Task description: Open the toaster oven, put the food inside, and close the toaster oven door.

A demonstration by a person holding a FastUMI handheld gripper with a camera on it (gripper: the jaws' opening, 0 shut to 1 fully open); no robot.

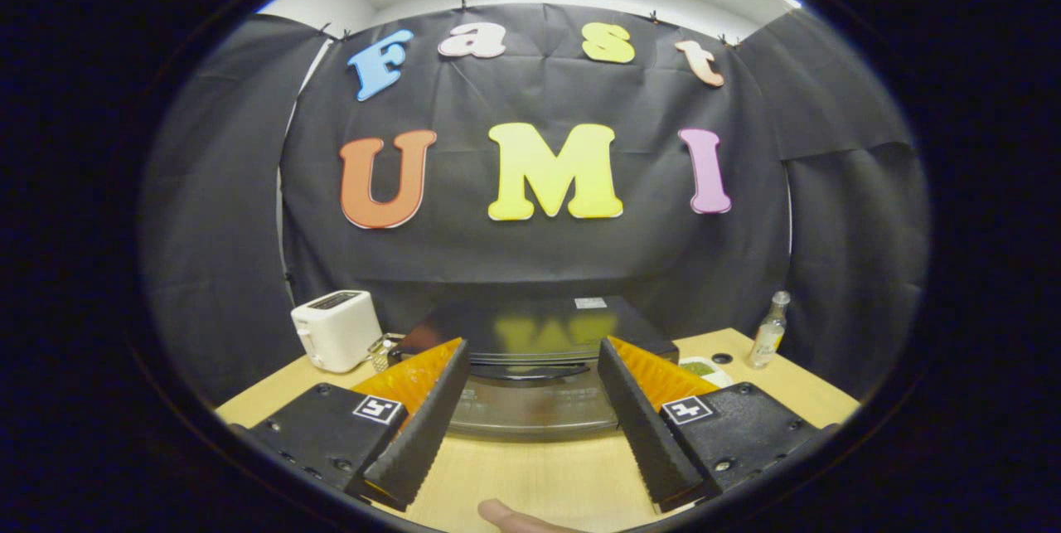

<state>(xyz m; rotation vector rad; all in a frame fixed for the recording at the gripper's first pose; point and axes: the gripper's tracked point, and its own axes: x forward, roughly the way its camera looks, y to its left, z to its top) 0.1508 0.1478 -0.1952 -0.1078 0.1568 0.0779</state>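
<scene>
A black toaster oven (530,322) stands on the wooden table just beyond my fingertips. Its glass door (530,410) faces me and looks closed, with the handle (530,372) along its top edge. My gripper (532,351) is open, held above the table in front of the door, with nothing between its fingers. Right of the oven, a small white dish of green food (701,367) is partly hidden behind my right finger (642,409).
A white pop-up toaster (336,330) sits left of the oven, with a small glass item (383,349) beside it. A small clear bottle (768,332) stands at the table's far right. A person's fingertip (514,518) shows below the fingers.
</scene>
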